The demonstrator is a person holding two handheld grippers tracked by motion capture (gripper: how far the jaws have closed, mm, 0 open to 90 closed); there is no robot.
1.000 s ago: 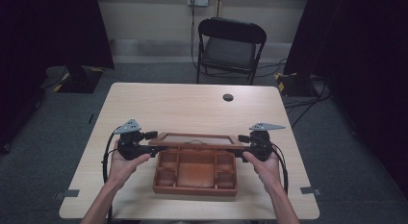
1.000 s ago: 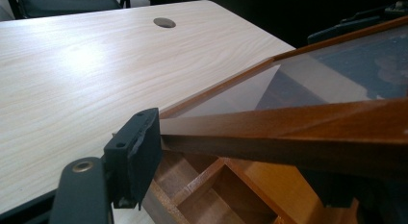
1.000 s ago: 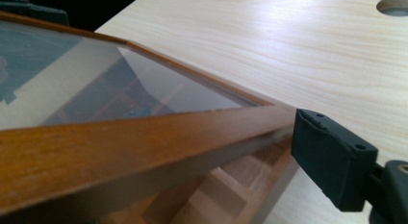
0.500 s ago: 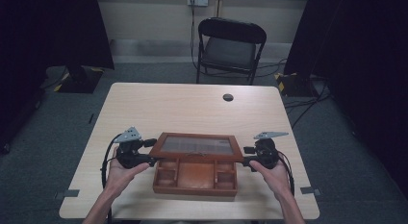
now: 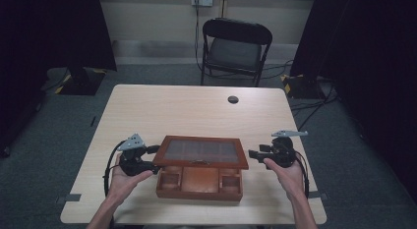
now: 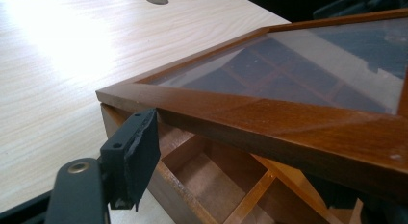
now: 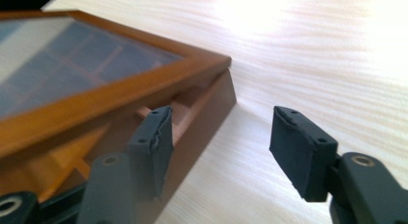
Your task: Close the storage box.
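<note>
Pale wood table (image 5: 162,111) near its front edge carries a brown wooden box (image 5: 199,182), its glass lid (image 5: 201,151) half lowered, hiding the rear compartments. Left gripper (image 5: 150,157) clasps the lid's left corner, one jaw cut off. Right gripper (image 5: 253,154), jaws just closing on nothing, stands beside the box.

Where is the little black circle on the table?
In the high view the black circle sits flat on the table near its far edge, right of the middle, in front of the folding chair and well beyond the wooden box.
</note>
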